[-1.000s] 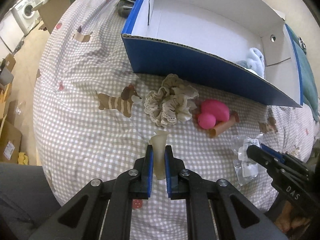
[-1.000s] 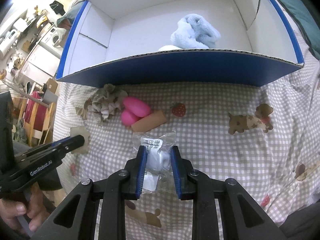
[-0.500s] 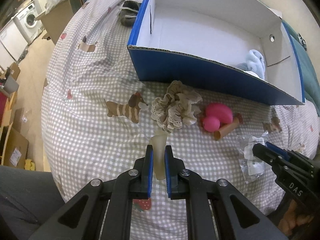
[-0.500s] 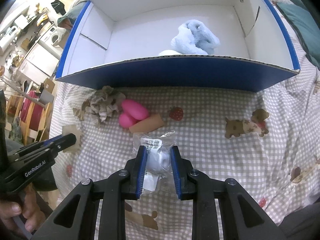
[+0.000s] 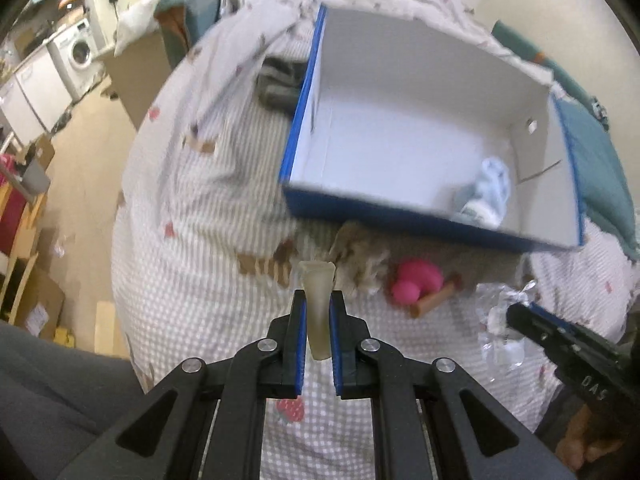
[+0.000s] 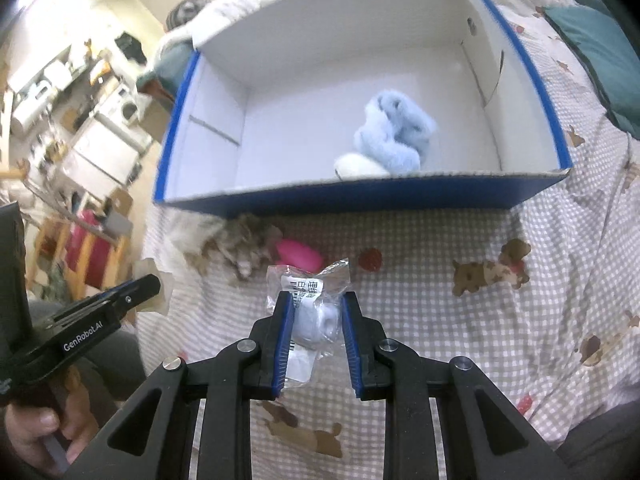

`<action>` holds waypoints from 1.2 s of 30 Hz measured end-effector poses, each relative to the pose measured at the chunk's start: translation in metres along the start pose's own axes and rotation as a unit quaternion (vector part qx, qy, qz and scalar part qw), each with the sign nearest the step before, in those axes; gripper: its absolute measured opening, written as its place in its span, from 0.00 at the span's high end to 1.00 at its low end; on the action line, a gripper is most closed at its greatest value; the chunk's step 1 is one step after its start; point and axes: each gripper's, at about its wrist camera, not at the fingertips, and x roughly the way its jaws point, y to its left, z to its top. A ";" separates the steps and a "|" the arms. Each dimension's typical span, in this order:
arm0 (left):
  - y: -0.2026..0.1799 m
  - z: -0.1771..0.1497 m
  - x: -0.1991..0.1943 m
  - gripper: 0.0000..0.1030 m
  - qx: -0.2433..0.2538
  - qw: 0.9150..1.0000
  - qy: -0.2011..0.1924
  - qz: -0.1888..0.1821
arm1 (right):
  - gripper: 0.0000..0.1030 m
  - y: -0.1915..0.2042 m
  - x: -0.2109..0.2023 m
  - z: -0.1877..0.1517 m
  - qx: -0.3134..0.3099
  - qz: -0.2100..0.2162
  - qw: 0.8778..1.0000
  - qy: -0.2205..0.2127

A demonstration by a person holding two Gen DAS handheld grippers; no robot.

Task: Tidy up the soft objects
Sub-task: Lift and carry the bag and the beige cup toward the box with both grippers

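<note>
My left gripper is shut on a pale translucent soft piece and holds it above the bed. My right gripper is shut on a clear plastic packet with a white soft item, also held above the bed. The blue box with a white inside stands ahead and holds a light blue fluffy item. In front of the box lie a beige lace scrunchie and a pink soft toy.
The bed has a checked sheet with dog prints. A tan tube lies by the pink toy. A dark grey cloth lies left of the box. A teal pillow is at the right. The floor drops off at the left.
Both grippers have risen and moved toward the box with their loads; more of the box's inside shows now. The things on the bed have not moved.
</note>
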 end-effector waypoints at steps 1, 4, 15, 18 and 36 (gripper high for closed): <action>-0.001 0.004 -0.006 0.92 0.001 1.000 -0.009 -0.005 | 0.75 0.001 -0.004 0.001 0.000 0.005 1.000 -0.006; -0.006 0.016 -0.023 0.92 0.013 0.999 -0.035 -0.017 | 0.75 0.003 -0.019 0.005 0.002 0.022 0.999 -0.025; -0.026 0.076 -0.042 0.92 0.057 0.992 -0.090 -0.065 | 0.77 0.005 -0.052 0.046 -0.021 0.029 0.996 -0.081; -0.032 0.091 -0.037 0.92 0.059 0.992 -0.090 -0.069 | 0.77 -0.003 -0.053 0.065 -0.025 0.019 0.996 -0.088; -0.034 0.084 0.013 0.92 0.050 0.994 -0.040 -0.084 | 0.36 -0.049 0.002 0.042 0.043 -0.011 0.998 0.048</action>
